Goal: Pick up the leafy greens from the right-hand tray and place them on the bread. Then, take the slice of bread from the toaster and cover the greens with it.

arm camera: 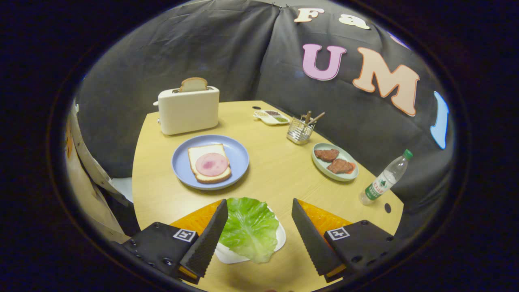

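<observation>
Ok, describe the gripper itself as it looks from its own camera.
The gripper has two long tapering fingers, each with a ribbed, saw-toothed inner face. Each sits on a black block studded with small screws, and each block carries a square white fiducial tag with a black pattern. Orange panels show behind the fingers. No cable or sleeve is visible.

Matt wood-grain table (275, 170), glossy toaster (188, 109), wire-mesh metal holder (300, 130), clear plastic bottle (385, 178), ridged fingers (209, 239).

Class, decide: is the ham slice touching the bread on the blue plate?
Touching. The gripper view shows the ham slice lying flat on the bread, no gap; the open gripper straddles the lettuce leaf.
</observation>
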`<move>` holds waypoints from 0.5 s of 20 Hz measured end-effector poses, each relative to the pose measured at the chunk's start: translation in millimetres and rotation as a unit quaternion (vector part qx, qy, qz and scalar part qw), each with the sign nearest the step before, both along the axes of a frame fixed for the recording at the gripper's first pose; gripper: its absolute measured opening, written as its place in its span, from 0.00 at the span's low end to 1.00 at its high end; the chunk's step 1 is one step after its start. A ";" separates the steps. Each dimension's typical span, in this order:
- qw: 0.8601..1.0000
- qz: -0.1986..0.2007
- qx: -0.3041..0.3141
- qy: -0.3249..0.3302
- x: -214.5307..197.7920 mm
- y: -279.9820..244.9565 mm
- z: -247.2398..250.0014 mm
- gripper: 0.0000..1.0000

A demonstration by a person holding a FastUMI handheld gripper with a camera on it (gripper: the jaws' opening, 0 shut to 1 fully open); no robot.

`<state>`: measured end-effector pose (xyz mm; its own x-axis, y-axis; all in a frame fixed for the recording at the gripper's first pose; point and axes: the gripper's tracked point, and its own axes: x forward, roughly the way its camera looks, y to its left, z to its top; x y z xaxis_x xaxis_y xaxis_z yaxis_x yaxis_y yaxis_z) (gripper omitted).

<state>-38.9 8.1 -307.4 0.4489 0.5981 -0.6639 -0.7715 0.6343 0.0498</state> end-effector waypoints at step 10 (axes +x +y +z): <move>0.997 0.027 -0.035 0.062 -15.0 6.2 -60.5 1.00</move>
